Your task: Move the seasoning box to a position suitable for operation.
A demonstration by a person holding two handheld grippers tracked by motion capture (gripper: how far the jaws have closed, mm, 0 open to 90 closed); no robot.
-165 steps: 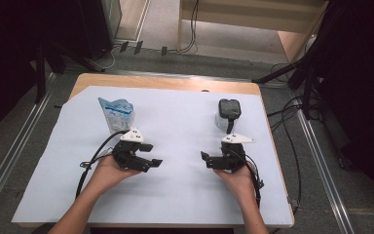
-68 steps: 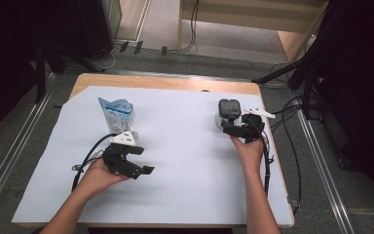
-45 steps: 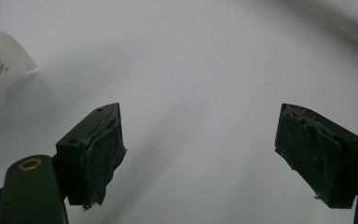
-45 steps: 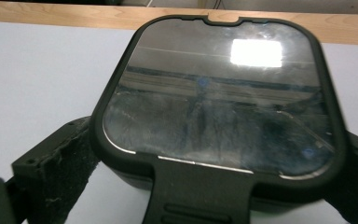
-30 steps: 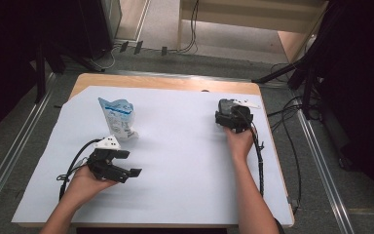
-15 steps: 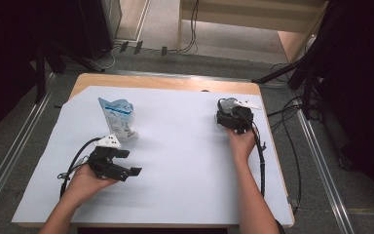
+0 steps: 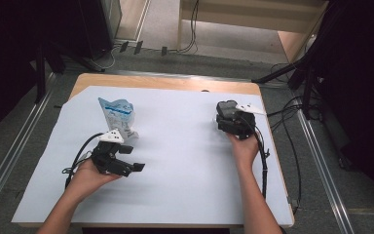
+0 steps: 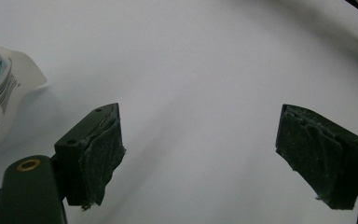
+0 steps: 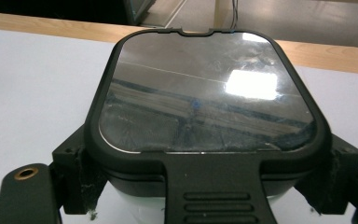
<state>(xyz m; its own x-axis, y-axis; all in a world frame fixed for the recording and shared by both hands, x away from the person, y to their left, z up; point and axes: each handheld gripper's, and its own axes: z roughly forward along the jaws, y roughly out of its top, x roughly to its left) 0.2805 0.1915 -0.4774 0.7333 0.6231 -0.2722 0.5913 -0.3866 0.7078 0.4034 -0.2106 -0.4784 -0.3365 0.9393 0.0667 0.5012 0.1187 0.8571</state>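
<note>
Right hand-held gripper [image 9: 205,191] grasps the lidded container [image 9: 207,100] by its sides; we keep it level. Left hand-held gripper [image 8: 200,158] released, idle.

Wooden table w/ a white sheet cover [image 7: 185,146] fills centre of frame. Blue-and-white plastic pouch [image 7: 118,113] stands upper left of the sheet. Left gripper [image 7: 129,166], black w/ grey three-cornered plate, sits lower left, just below the pouch, jaws apart, held in left hand [image 7: 88,176]; black cable loops off to its left. Right gripper [image 7: 222,116] at upper right is against a black rounded lidded container [image 7: 226,107]; right hand [image 7: 244,148] just below it. Grey floor w/ cables around table.
</note>
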